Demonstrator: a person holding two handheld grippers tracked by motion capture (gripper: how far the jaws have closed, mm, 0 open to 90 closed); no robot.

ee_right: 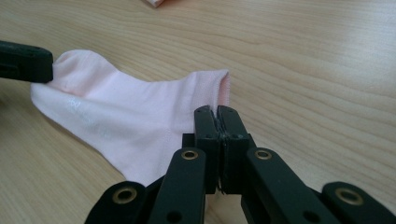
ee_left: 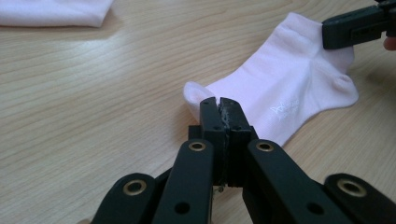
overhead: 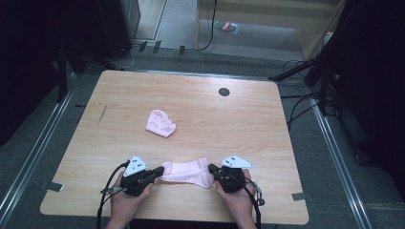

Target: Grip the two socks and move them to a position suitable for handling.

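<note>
A pale pink ankle sock [overhead: 187, 171] lies flat near the table's front edge, stretched between both grippers. My left gripper [overhead: 156, 172] is shut on its toe end; in the left gripper view the closed jaws [ee_left: 219, 105] pinch the rounded tip of the sock [ee_left: 289, 79]. My right gripper [overhead: 213, 170] is shut on the cuff end; in the right gripper view its gripper [ee_right: 217, 114] clamps the cuff edge of the sock [ee_right: 130, 116]. Each gripper's view shows the other gripper's black jaw at the sock's far end.
A second pink sock [overhead: 160, 123], folded into a small bundle, lies at the middle of the wooden table [overhead: 239, 124]. A dark round grommet [overhead: 224, 91] sits near the far edge. Cables and dark stands surround the table on the floor.
</note>
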